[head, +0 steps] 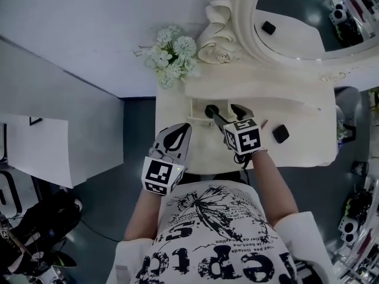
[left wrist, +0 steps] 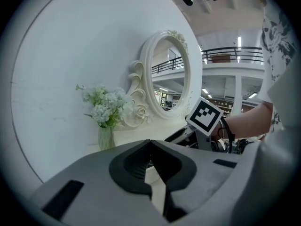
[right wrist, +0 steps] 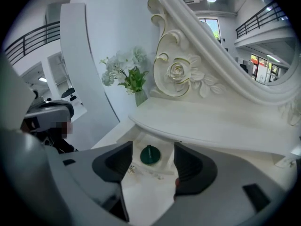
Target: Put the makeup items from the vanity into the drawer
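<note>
The white vanity's drawer (head: 193,107) stands pulled out below the tabletop. In the right gripper view a round dark-green item (right wrist: 150,156) lies at the back of the drawer (right wrist: 146,194), with a small gold trinket (right wrist: 132,170) beside it. My right gripper (head: 224,109) (right wrist: 152,147) hangs over the drawer, open, with nothing between its jaws. A black square compact (head: 280,134) and a thin pinkish stick (head: 264,123) lie on the vanity top to its right. My left gripper (head: 176,136) (left wrist: 150,143) is shut and empty at the vanity's front left edge.
A vase of white flowers (head: 172,55) stands at the back left of the vanity top (head: 308,149). The oval mirror (head: 308,16) with its carved frame rises behind. The person's torso is close to the front edge. Grey floor lies to the left.
</note>
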The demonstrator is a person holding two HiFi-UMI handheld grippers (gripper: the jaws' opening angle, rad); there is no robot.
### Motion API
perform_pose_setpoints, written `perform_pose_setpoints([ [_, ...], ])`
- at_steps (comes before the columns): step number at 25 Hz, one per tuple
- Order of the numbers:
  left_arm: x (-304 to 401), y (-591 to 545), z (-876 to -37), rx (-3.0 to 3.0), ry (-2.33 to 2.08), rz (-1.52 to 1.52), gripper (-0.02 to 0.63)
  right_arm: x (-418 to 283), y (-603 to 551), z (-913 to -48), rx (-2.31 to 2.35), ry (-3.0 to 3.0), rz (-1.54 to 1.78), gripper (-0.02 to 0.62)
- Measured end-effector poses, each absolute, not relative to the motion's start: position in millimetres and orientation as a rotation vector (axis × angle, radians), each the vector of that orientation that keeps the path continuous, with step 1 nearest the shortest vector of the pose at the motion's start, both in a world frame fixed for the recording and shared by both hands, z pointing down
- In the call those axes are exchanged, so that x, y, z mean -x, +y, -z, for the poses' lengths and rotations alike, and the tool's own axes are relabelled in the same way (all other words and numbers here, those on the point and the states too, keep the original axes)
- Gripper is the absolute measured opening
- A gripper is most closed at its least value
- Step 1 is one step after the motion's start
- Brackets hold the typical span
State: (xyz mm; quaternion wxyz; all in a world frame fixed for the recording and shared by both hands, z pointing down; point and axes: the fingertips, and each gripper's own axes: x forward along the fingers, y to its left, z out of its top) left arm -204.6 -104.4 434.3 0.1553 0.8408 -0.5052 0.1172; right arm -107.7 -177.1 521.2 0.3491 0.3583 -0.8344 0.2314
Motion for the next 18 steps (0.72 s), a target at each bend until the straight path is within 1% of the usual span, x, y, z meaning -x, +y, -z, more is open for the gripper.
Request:
perform_pose_setpoints([
  [2, 188.1, -107.7, -435.6, -2.414, -1.428, -0.331, 0.02, 83.8, -178.2, -515.0, -0.971, -2.162, -0.58, 0.273],
  [6, 140.0, -115.9, -439.9, -2.461, -1.326, -0.33, 0.02, 14.0, -176.1, -515.1, -1.081, -2.105, -0.556, 0.278],
  [12, 57.3, -127.9, -438.5, -2.532, -1.202, -0.349, 0.02, -85.6, -156.7, -537.8, -1.072, -1.991, -0.537, 0.327],
  [18, -0.1, -134.2, -448.7, -2.537, -1.139, -0.396, 0.02, -156.8, -151.6, -565.5, -1.074, -1.908, -0.587, 0.331],
])
